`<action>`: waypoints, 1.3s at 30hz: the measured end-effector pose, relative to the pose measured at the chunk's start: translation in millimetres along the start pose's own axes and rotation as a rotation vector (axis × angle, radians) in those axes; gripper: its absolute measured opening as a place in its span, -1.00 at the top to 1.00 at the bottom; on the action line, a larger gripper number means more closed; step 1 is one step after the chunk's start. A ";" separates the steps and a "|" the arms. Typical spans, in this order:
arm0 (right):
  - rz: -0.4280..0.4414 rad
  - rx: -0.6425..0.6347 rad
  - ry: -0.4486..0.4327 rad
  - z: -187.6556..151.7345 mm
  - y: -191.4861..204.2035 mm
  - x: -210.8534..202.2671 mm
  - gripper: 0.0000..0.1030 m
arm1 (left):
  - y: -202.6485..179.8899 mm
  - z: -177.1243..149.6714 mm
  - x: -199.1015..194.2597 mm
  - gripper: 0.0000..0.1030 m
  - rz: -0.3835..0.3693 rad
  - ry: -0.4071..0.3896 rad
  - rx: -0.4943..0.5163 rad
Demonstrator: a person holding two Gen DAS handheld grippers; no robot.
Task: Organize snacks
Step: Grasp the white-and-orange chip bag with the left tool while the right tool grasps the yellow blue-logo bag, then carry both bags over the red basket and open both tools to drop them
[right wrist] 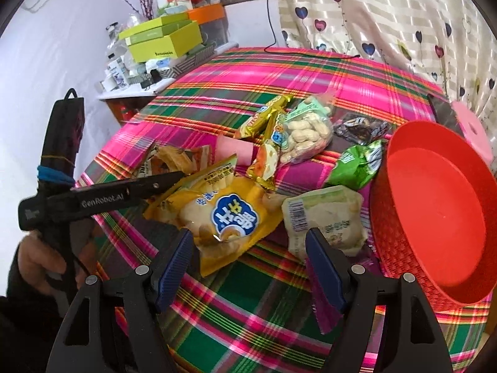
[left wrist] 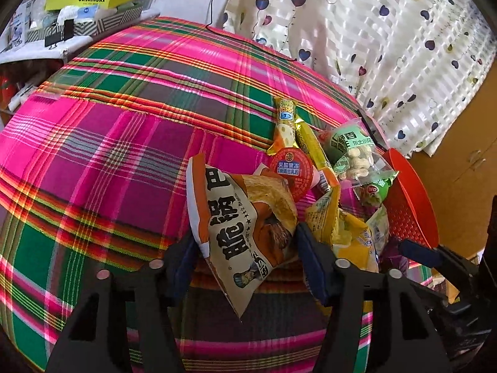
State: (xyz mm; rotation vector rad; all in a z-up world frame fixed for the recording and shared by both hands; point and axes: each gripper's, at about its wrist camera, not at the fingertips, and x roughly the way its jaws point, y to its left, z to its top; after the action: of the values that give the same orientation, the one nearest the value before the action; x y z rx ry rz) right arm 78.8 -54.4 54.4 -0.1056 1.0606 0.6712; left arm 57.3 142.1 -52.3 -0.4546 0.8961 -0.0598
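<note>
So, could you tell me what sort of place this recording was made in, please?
Most likely a room in someone's home. The snacks lie on a plaid cloth, a heart-print curtain hangs behind it, and a side table is cluttered with a green box and small bottles.

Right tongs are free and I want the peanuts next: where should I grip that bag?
Grip the peanut bag by its flat green header end at the far side, coming from above. The clear belly bulges with loose shells, and a gold wrapper lies against its left side; the right side is freer.
</note>
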 end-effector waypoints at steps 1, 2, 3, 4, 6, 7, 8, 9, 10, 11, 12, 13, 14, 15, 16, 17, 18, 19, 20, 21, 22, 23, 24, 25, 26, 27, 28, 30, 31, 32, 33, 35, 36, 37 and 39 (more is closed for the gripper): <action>0.013 0.020 0.003 0.5 -1.1 1.0 -0.46 | 0.2 -0.8 -1.2 -0.08 0.002 -0.006 0.004; 0.027 0.042 0.004 0.9 -2.7 1.8 -0.46 | 1.5 -1.6 -3.3 -0.05 0.000 -0.013 0.007; 0.042 0.065 0.006 1.1 -4.3 2.3 -0.46 | 2.3 -2.6 -5.4 -0.03 -0.003 -0.019 0.009; 0.056 0.086 0.007 1.5 -6.0 2.8 -0.46 | 3.3 -3.6 -7.9 0.00 -0.006 -0.026 0.012; 0.085 0.135 0.010 2.7 -9.2 4.6 -0.46 | 5.2 -5.3 -13.5 0.02 -0.005 -0.044 0.019; 0.101 0.159 0.013 3.2 -10.6 5.2 -0.46 | 6.3 -6.1 -16.9 0.03 0.000 -0.055 0.023; 0.114 0.177 0.017 3.8 -11.1 6.2 -0.46 | 7.9 -6.9 -20.2 0.03 0.005 -0.066 0.027; 0.128 0.198 0.024 4.1 -11.1 8.4 -0.46 | 10.1 -7.1 -22.2 0.03 0.008 -0.074 0.027; 0.138 0.211 0.030 5.4 -10.2 10.0 -0.46 | 12.6 -7.8 -24.9 0.04 0.010 -0.084 0.025; 0.150 0.227 0.038 5.6 -9.4 11.9 -0.46 | 15.8 -8.6 -27.4 0.04 0.010 -0.092 0.023; 0.163 0.251 0.048 5.6 -9.2 15.5 -0.46 | 17.7 -8.8 -29.1 0.04 0.010 -0.098 0.021; 0.174 0.276 0.056 5.9 -10.0 18.9 -0.46 | 20.5 -9.6 -31.1 0.04 0.012 -0.106 0.020; 0.185 0.304 0.064 6.3 -11.2 21.6 -0.46 | 22.4 -10.1 -32.4 0.04 0.014 -0.110 0.020; 0.194 0.331 0.070 6.8 -12.8 24.9 -0.46 | 24.4 -10.4 -33.6 0.04 0.013 -0.114 0.021; 0.202 0.353 0.073 7.7 -14.7 27.7 -0.46 | 26.4 -10.6 -34.4 0.04 0.011 -0.116 0.021; 0.207 0.378 0.075 8.5 -15.8 30.1 -0.46 | 28.2 -11.0 -35.1 0.04 0.009 -0.118 0.023; 0.215 0.407 0.074 9.9 -17.8 32.6 -0.46 | 29.2 -11.4 -35.4 0.04 0.008 -0.119 0.025; 0.223 0.432 0.074 11.3 -19.7 34.8 -0.46 | 30.4 -11.5 -35.6 0.04 0.007 -0.120 0.028; 0.232 0.466 0.075 13.0 -21.7 37.7 -0.46 | 31.0 -11.9 -35.6 0.04 0.004 -0.121 0.032; 0.237 0.488 0.077 13.9 -23.8 40.2 -0.46 | 31.4 -12.3 -35.1 0.04 0.001 -0.120 0.036; 0.241 0.510 0.082 14.9 -25.5 43.5 -0.46 | 30.8 -12.7 -34.6 0.04 -0.001 -0.118 0.040; 0.245 0.527 0.090 16.3 -26.4 46.4 -0.46 | 29.8 -13.5 -34.2 0.04 -0.004 -0.116 0.045; 0.246 0.537 0.098 18.0 -26.1 49.3 -0.46 | 28.8 -14.0 -33.5 0.04 -0.008 -0.114 0.050; 0.242 0.535 0.105 19.7 -25.4 51.4 -0.46 | 26.9 -14.9 -33.1 0.04 -0.011 -0.114 0.056; 0.230 0.527 0.112 21.0 -23.8 53.4 -0.46 | 26.0 -14.9 -32.9 0.04 -0.011 -0.114 0.060; 0.215 0.516 0.124 22.0 -22.0 55.5 -0.46 | 25.5 -15.0 -32.7 0.04 -0.012 -0.114 0.064; 0.206 0.509 0.138 23.0 -19.4 59.1 -0.46 | 24.5 -15.1 -32.5 0.04 -0.015 -0.112 0.067; 0.201 0.494 0.141 24.2 -16.1 60.1 -0.29 | 23.9 -15.0 -32.5 0.04 -0.016 -0.110 0.070; 0.195 0.484 0.137 26.0 -16.0 59.6 -0.15 | 23.3 -14.9 -32.6 0.04 -0.013 -0.108 0.072; 0.185 0.469 0.129 27.0 -14.0 57.0 -0.10 | 22.5 -15.0 -33.0 0.04 -0.011 -0.108 0.073; 0.180 0.458 0.123 28.3 -12.9 55.6 -0.08 | 21.9 -14.9 -33.5 0.04 -0.008 -0.108 0.073; 0.182 0.433 0.113 29.5 -11.0 53.4 0.05 | 19.1 -15.4 -35.3 0.04 0.004 -0.109 0.076; 0.183 0.417 0.106 29.3 -9.0 50.6 0.12 | 17.6 -15.7 -36.1 0.04 0.011 -0.110 0.078; 0.189 0.409 0.100 28.7 -9.3 48.7 0.15 | 16.0 -16.0 -37.2 0.04 0.017 -0.110 0.080; 0.200 0.387 0.082 27.6 -7.4 41.9 0.18 | 11.0 -17.1 -40.2 0.04 0.026 -0.113 0.087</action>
State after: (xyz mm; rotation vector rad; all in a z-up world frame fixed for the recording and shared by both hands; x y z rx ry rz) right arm 117.2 -30.3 31.7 0.3134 1.2731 0.6329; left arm 17.4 155.5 -36.2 -0.3622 0.7849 -0.0489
